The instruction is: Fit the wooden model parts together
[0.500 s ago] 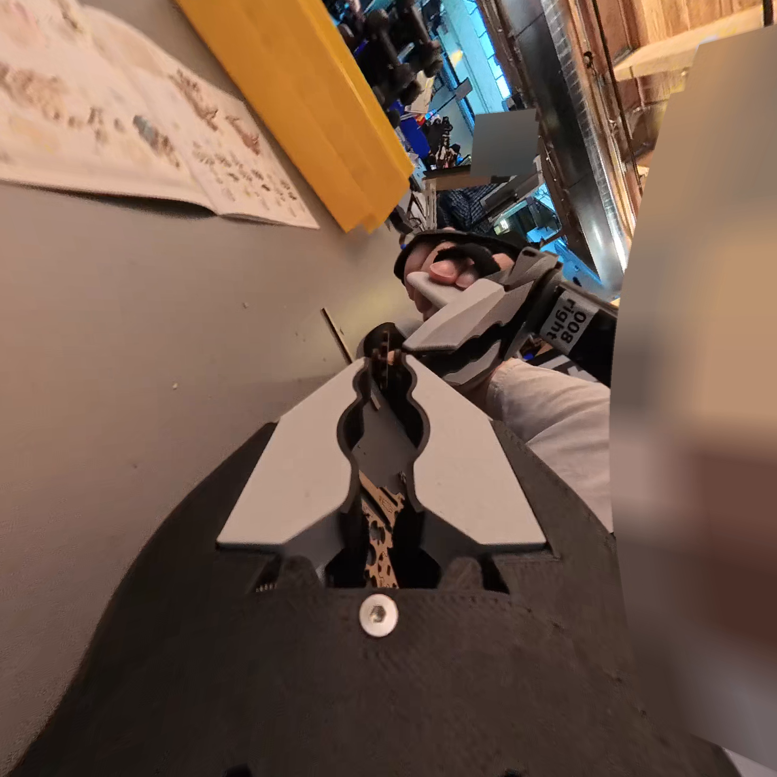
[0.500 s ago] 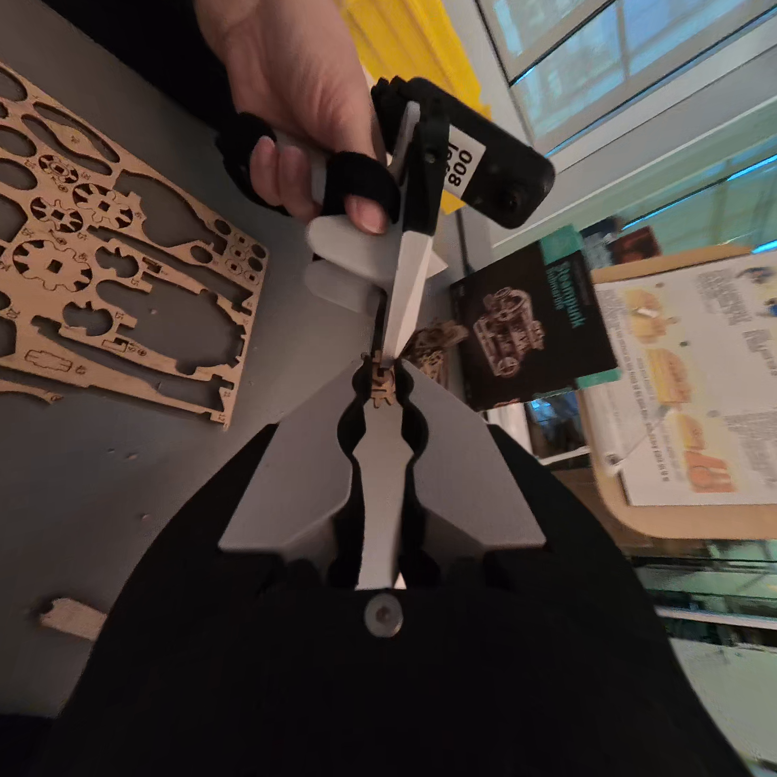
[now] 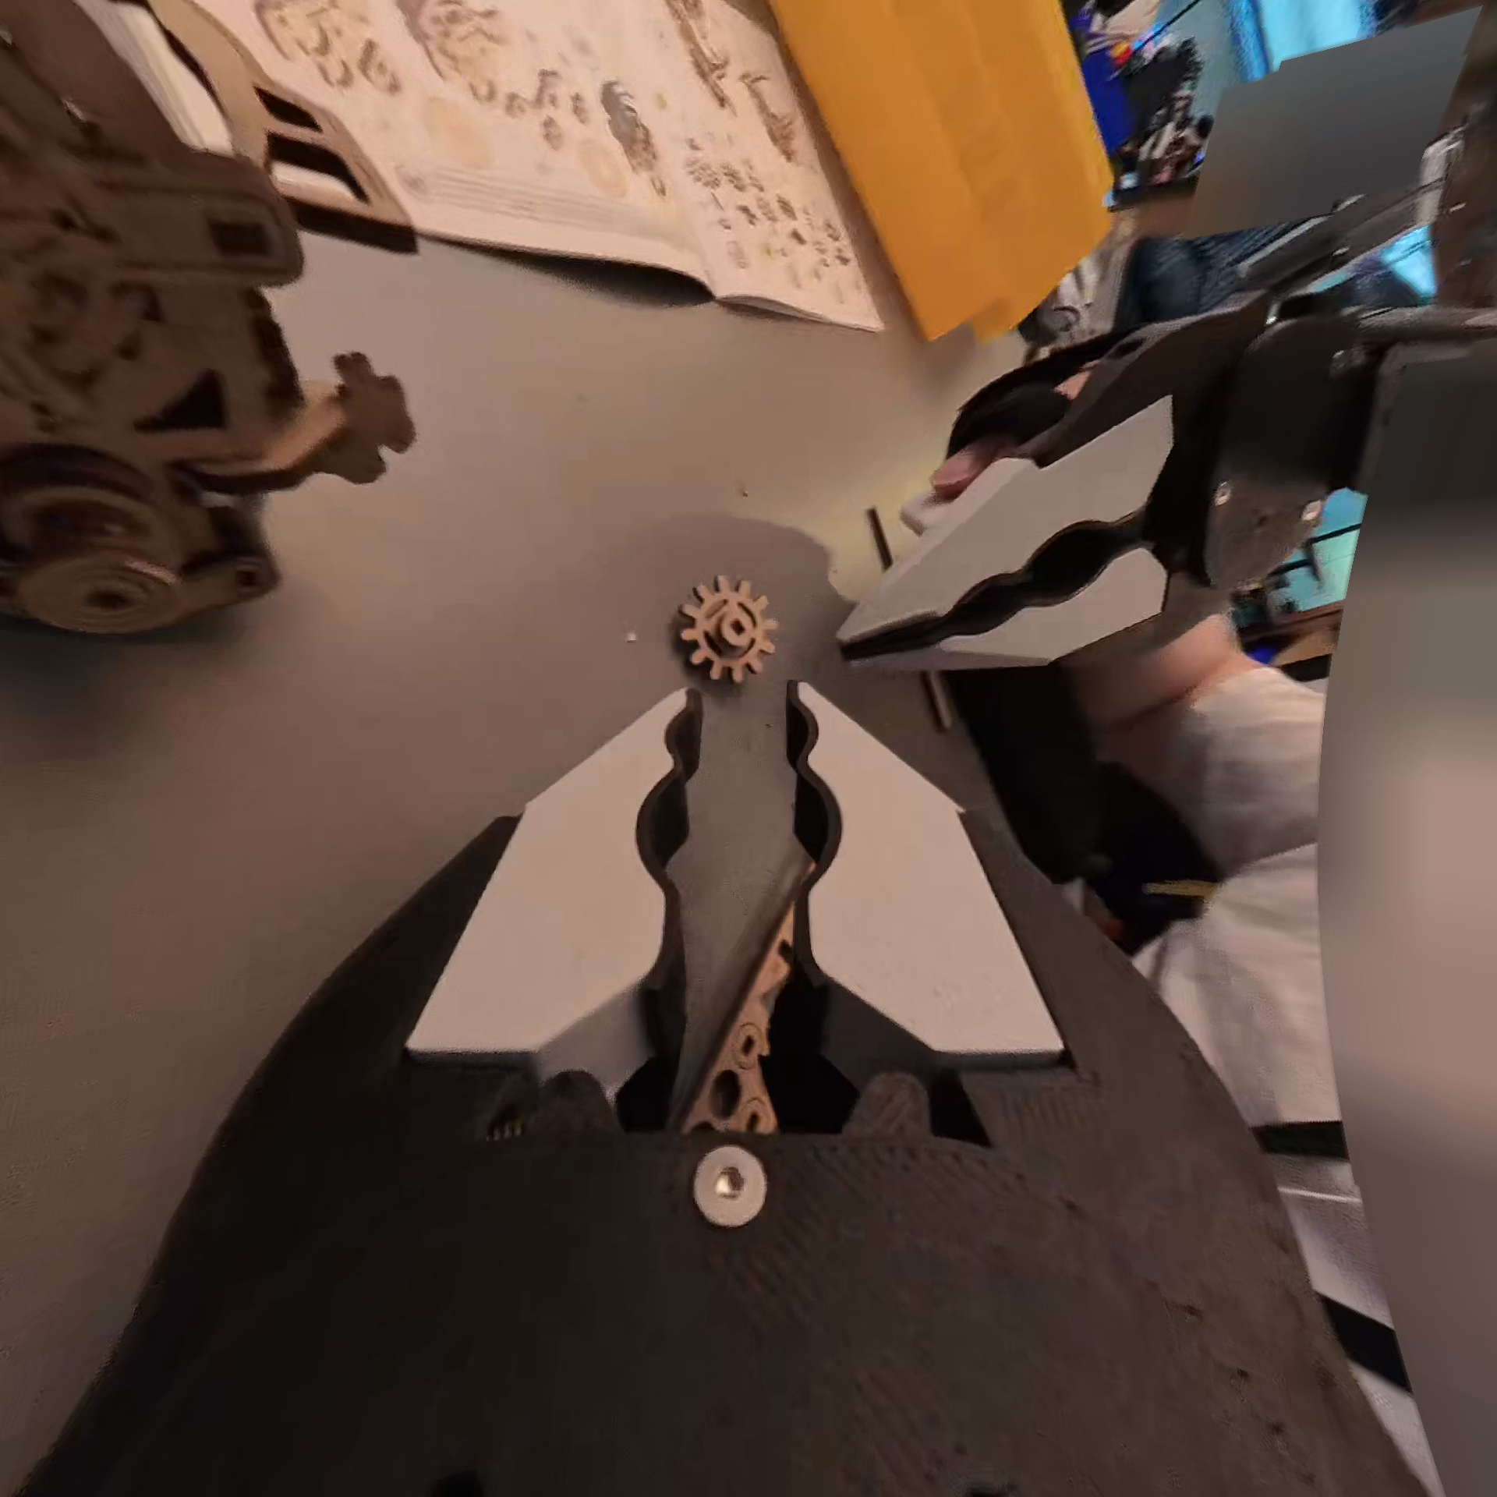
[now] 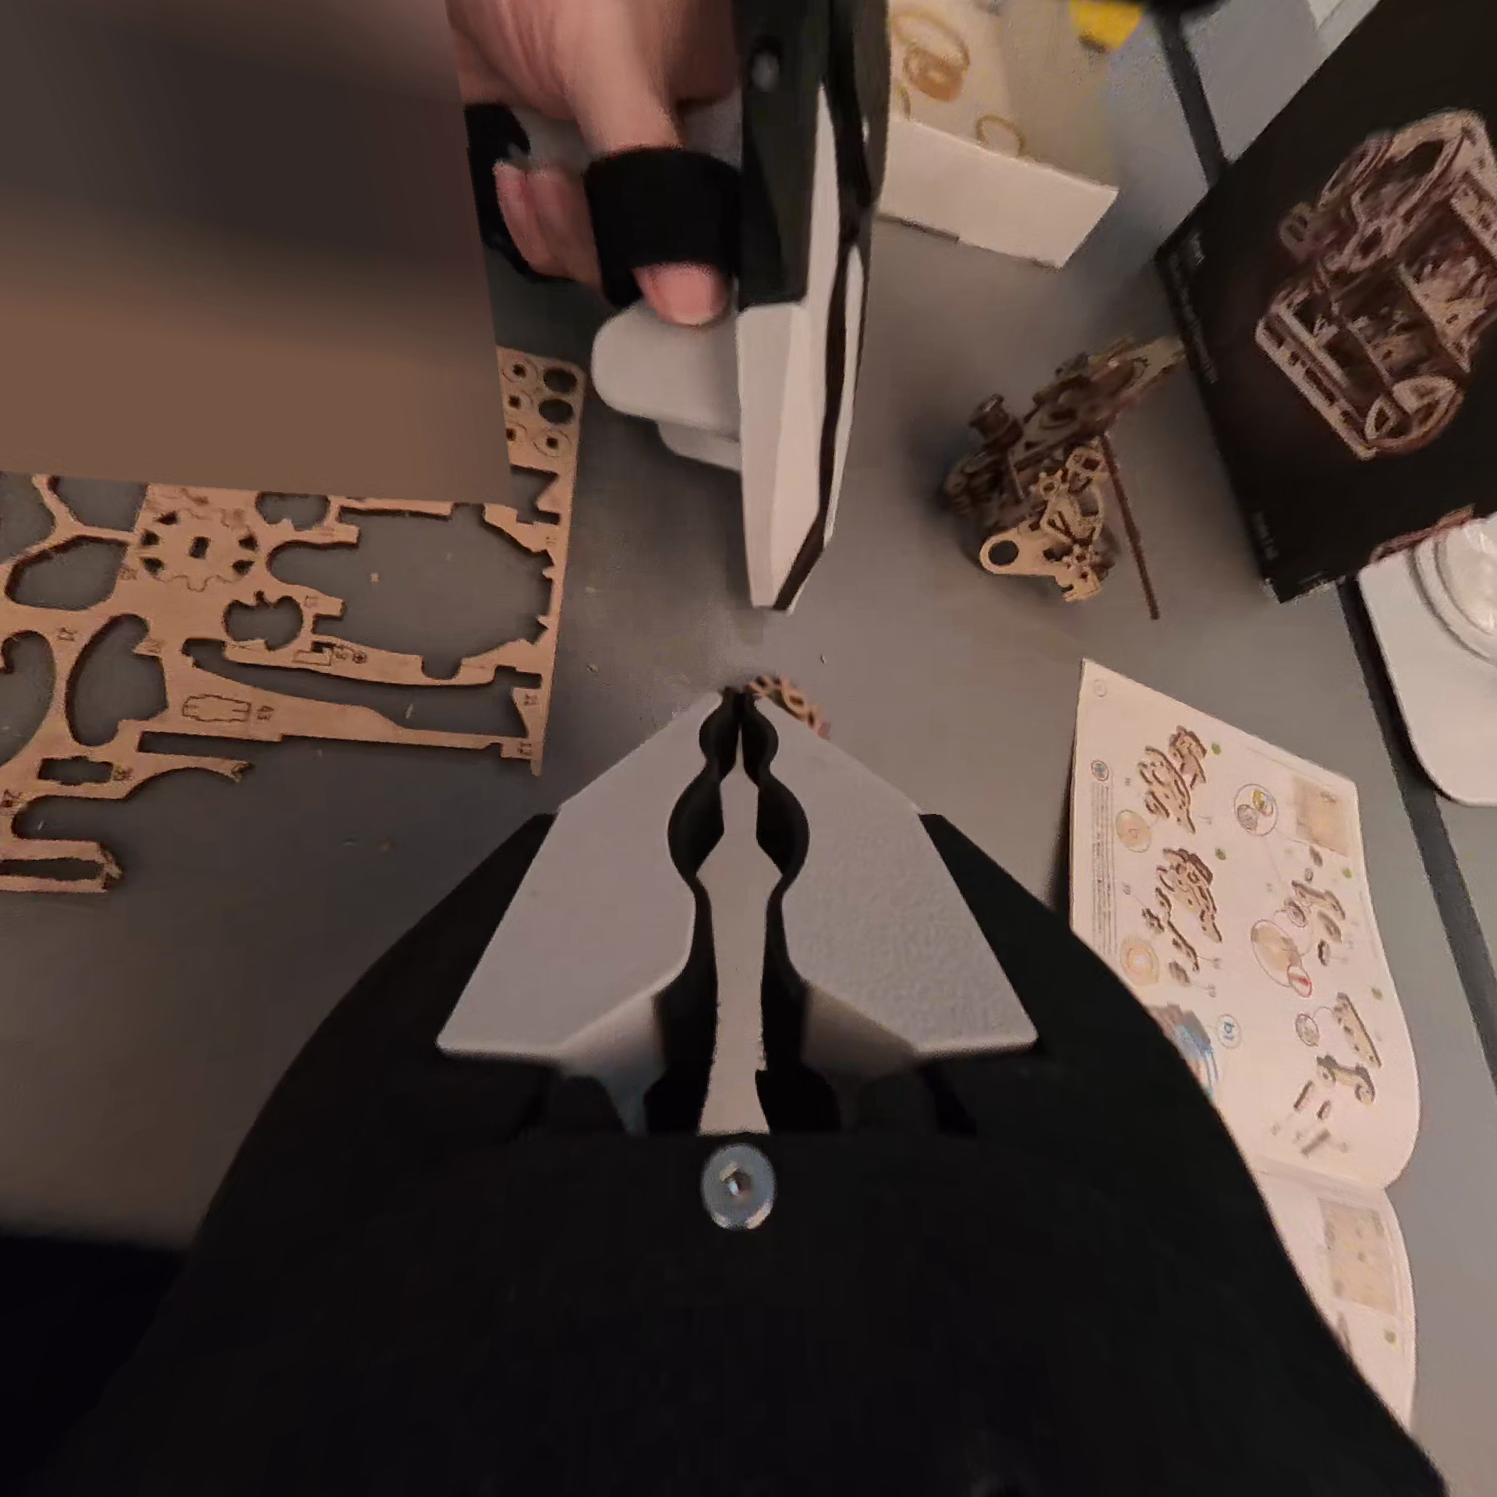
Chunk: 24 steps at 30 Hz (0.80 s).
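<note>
gear (image 3: 727, 628) flat on table (image 3: 502, 567) | left claw (image 3: 741, 688) parted

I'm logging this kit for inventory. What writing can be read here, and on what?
Instruction booklet: print too small to read.
Black box: edge lettering blurred.
Wooden parts sheet: tiny engraved marks, unreadable.
Nothing else bears legible text, so nothing is quoted.

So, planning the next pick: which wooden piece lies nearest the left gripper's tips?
The small gear, lying flat just ahead; the part-built model sits farther left.
</note>
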### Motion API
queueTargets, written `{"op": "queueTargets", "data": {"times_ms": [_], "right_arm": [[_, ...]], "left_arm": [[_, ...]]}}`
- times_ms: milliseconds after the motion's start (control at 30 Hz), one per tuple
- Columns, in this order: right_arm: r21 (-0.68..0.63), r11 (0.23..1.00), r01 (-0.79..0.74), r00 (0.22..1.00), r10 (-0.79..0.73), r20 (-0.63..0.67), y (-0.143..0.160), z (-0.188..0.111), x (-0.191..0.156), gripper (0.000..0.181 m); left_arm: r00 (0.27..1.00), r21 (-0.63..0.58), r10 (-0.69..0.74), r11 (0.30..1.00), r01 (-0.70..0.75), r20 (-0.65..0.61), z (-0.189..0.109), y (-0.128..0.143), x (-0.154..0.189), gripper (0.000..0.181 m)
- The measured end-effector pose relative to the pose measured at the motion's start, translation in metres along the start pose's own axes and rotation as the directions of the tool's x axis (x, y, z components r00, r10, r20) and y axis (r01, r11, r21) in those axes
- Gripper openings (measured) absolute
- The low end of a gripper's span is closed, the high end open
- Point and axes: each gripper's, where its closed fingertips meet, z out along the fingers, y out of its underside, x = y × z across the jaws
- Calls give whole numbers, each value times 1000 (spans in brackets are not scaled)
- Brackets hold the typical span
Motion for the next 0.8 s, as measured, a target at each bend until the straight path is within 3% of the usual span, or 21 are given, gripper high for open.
{"op": "queueTargets", "data": {"times_ms": [200,467,800], "right_arm": [[-57,997,-60,997,57,-57,14,-1,22,7],[-50,949,-312,947,314,61,12,5,24,3],[-44,963,-265,963,267,25,15,17,26,0]], "left_arm": [[966,-57,187,982,-180,178,-2,2,-21,8],[956,-64,223,975,-214,192,0,3,-22,0],[906,-88,352,936,-341,235,4,0,-20,9]]}}
